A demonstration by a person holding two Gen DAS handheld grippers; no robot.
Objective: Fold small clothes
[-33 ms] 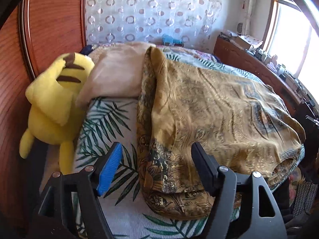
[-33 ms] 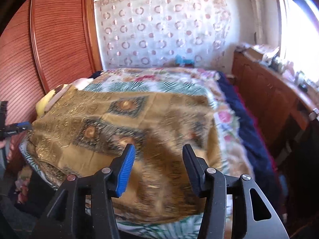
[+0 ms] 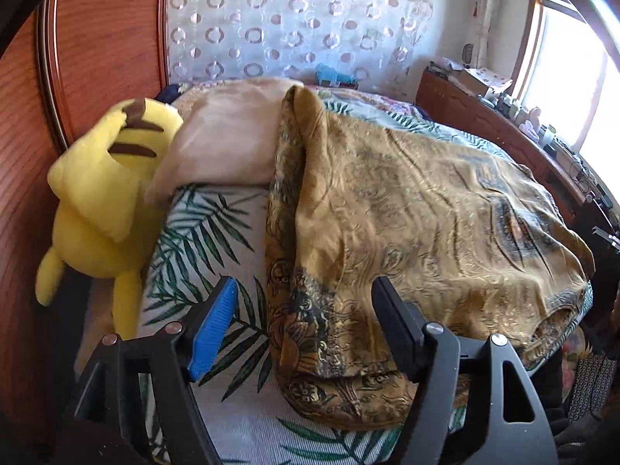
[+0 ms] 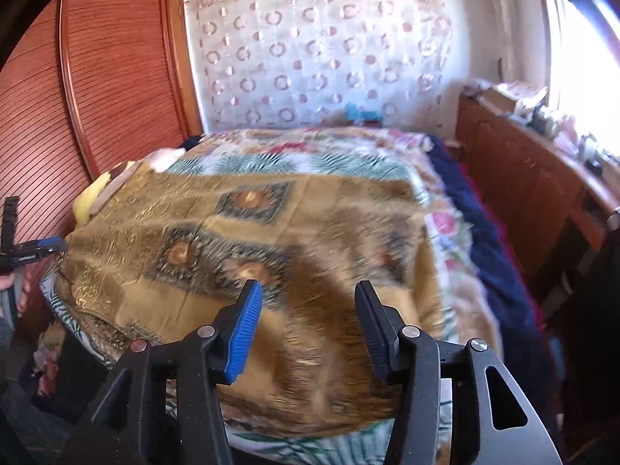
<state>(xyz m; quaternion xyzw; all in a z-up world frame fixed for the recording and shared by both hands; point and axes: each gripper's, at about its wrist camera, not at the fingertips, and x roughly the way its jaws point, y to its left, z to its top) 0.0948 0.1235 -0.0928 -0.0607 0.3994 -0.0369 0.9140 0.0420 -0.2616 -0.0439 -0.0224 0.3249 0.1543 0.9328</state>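
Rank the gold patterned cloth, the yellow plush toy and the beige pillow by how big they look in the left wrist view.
1. gold patterned cloth
2. and 3. yellow plush toy and beige pillow: similar; the toy looks nearer, so unsure.

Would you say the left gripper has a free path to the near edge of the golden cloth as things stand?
Probably yes: the left gripper is open, the golden cloth lies just ahead on the bed, and nothing blocks its folded edge.
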